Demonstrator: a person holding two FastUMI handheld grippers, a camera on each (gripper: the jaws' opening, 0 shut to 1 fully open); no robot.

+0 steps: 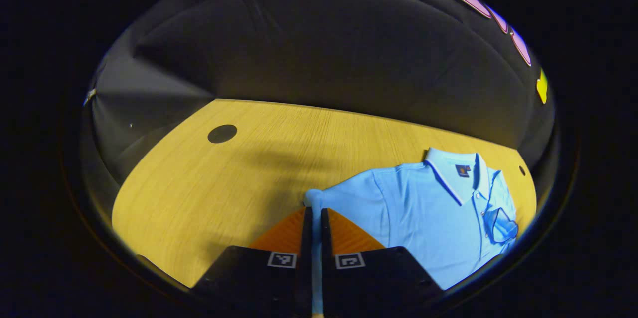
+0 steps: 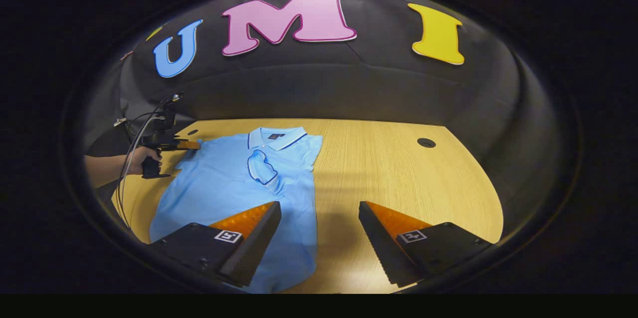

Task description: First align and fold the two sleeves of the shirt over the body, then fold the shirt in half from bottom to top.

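Observation:
A light blue polo shirt (image 2: 234, 188) lies face up on the wooden table (image 2: 398, 178), collar toward the far wall. One sleeve (image 2: 261, 166) is folded over its chest. My left gripper (image 1: 316, 211) is shut on the other sleeve (image 1: 315, 198), and blue cloth shows between its fingers. In the right gripper view the left gripper (image 2: 192, 145) sits at the shirt's far left shoulder, held by a hand (image 2: 142, 158). My right gripper (image 2: 319, 204) is open above the shirt's near right edge, one finger over the cloth and the other over bare table.
Round cable holes sit in the table (image 1: 222, 133) (image 2: 426, 142). The black cloth wall rises right behind the table's far edge. Bare wood stretches to the right of the shirt (image 2: 389, 168) and to its left (image 1: 209, 183).

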